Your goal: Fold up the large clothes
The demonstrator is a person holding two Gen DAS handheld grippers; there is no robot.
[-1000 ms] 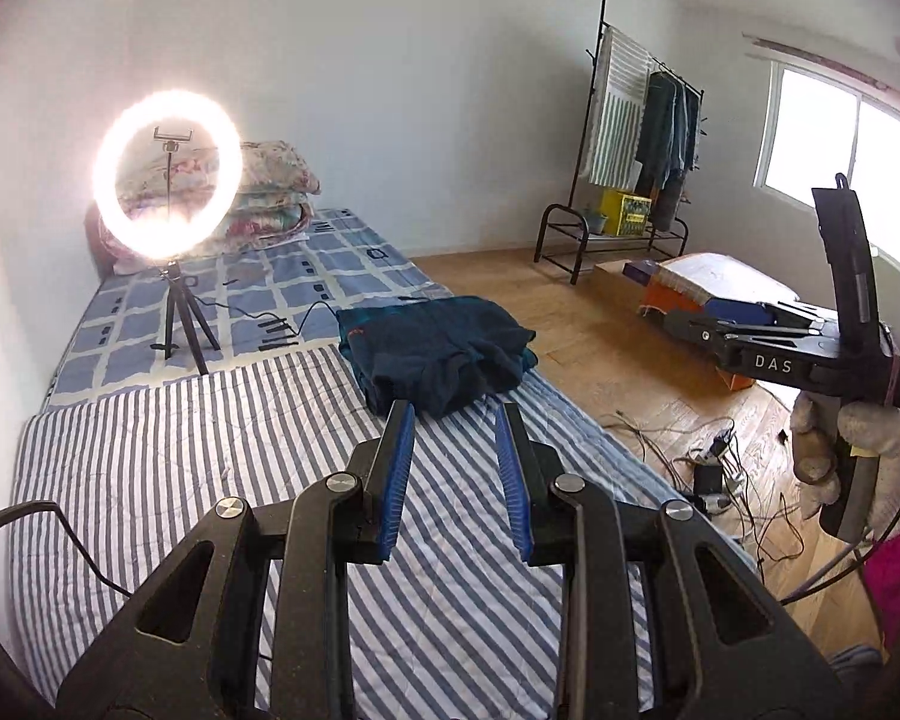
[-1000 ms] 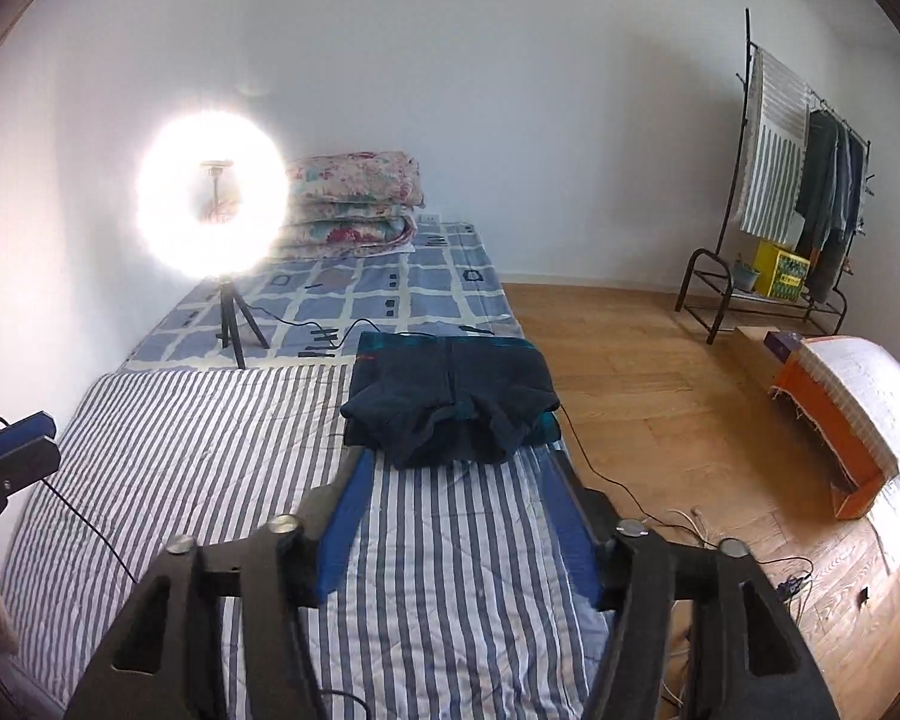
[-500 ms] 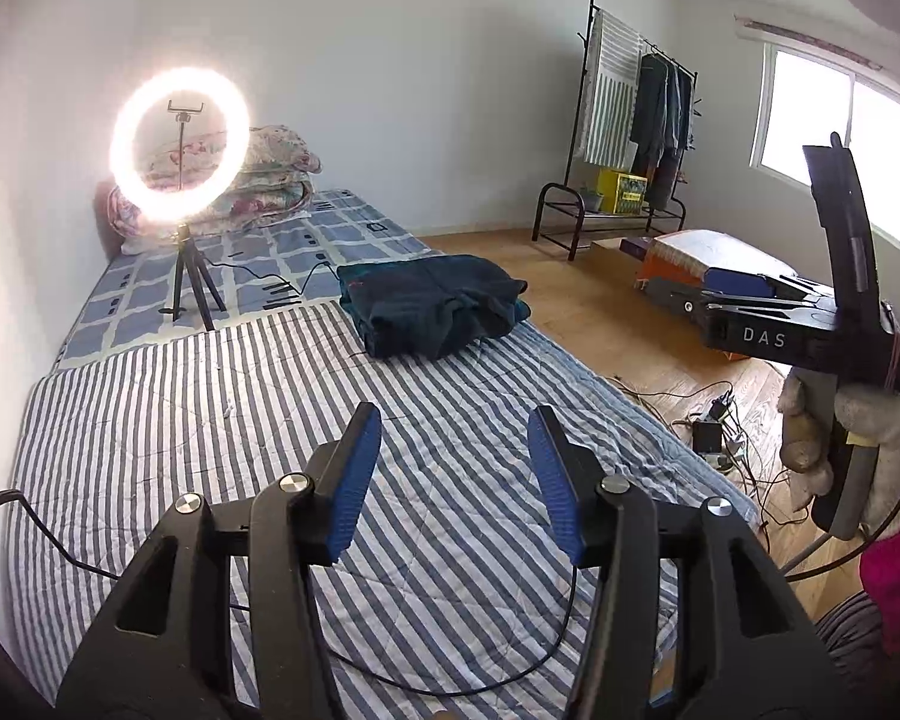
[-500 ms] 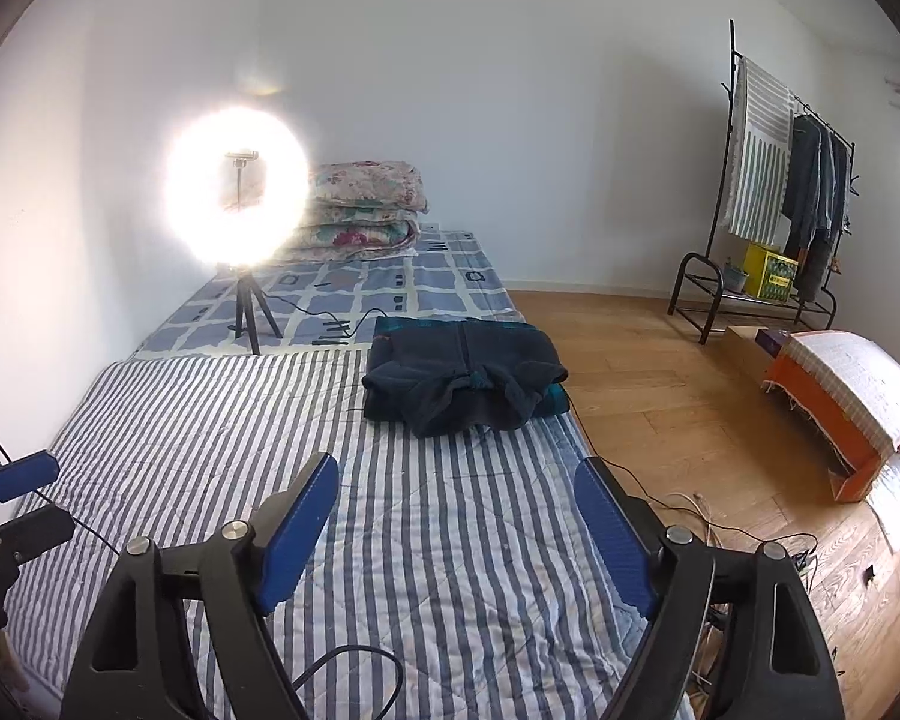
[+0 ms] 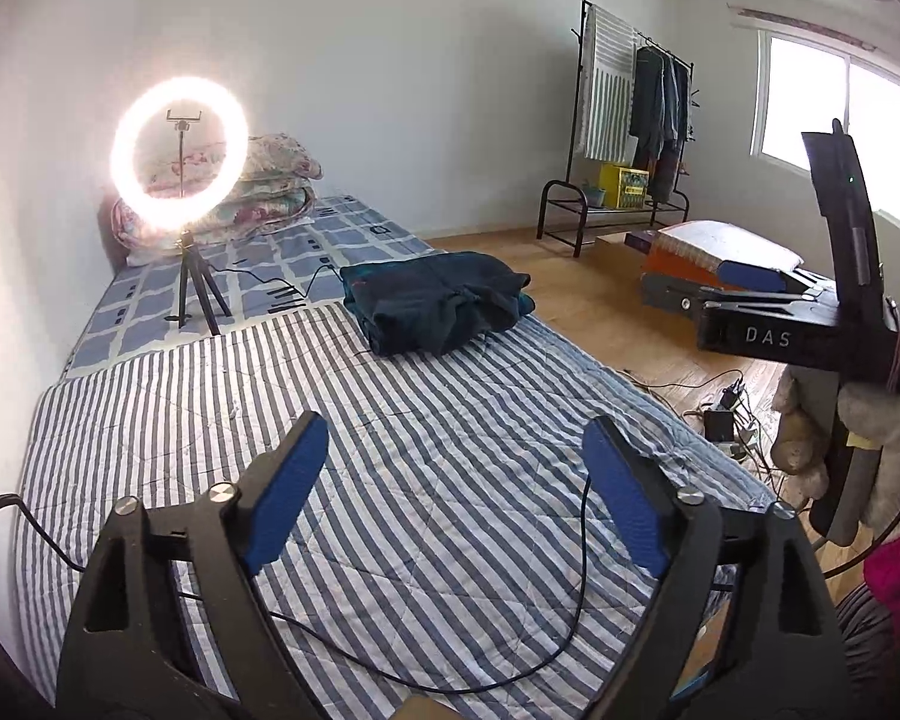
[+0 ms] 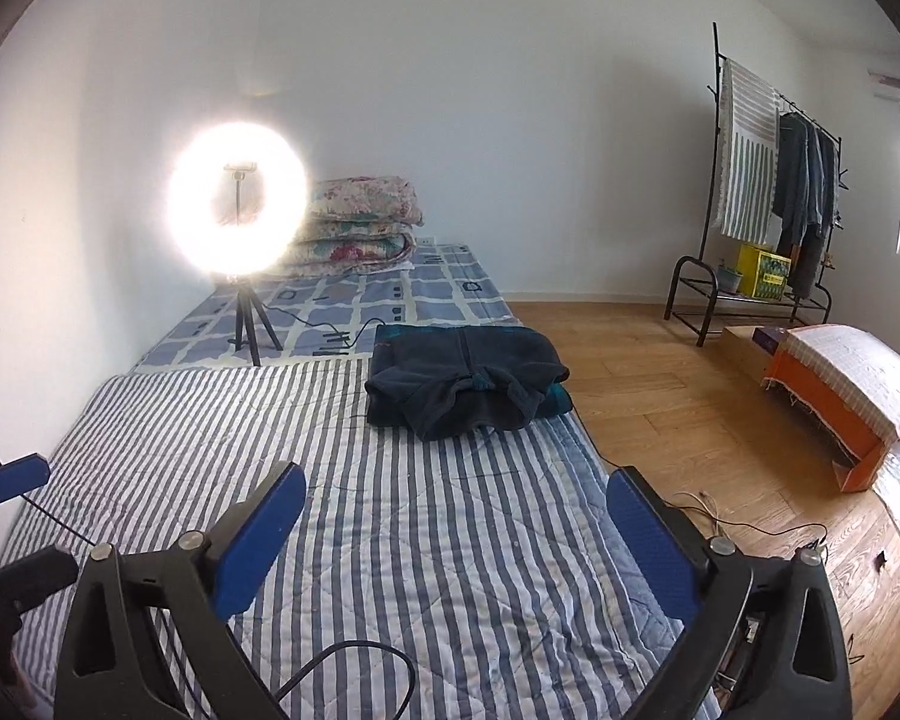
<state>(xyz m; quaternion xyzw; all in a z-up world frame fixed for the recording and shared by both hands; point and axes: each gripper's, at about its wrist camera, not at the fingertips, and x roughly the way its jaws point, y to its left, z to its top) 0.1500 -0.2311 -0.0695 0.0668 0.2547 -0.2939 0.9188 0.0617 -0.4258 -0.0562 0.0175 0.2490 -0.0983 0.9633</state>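
Dark folded garment beyond both grippers

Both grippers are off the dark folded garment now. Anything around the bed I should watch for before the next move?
1. A black cable loops across the striped quilt just under the left gripper and right gripper, whose jaws are opening with nothing between them; it could snag.
2. The folded garment lies at the bed's floor-side edge and could slide off if nudged.
3. The ring light stands on a small tripod on the bed; tugging the bedding might topple it.
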